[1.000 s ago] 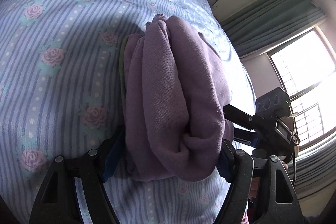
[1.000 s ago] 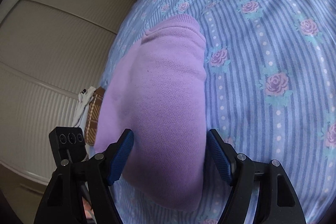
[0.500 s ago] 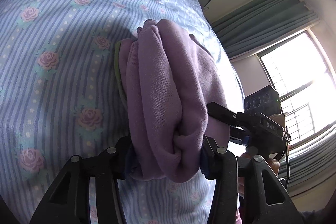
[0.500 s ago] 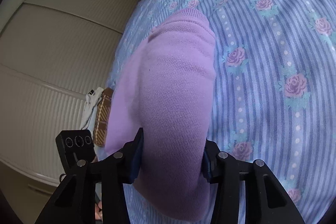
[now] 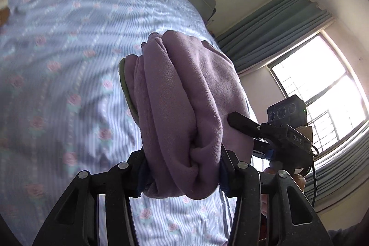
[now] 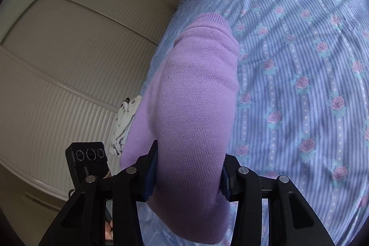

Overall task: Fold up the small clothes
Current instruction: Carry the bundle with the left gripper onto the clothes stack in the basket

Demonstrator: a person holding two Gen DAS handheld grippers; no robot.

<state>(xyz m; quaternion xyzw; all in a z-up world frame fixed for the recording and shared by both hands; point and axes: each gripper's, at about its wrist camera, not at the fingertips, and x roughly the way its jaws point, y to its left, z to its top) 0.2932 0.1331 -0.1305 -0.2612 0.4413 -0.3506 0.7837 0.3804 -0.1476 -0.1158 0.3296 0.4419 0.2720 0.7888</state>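
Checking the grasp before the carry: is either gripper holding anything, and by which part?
Both hold the folded purple sweater: the left gripper clamps the bunched folds at one end, the right gripper the smooth knit at the opposite end.

Two tongs are in the room, the left tongs (image 5: 182,173) and the right tongs (image 6: 188,171), and both clamp one folded purple garment (image 5: 184,105). There is one bed (image 6: 299,61), one window (image 5: 322,93) and one white cloth (image 6: 124,123) lying off to the side.
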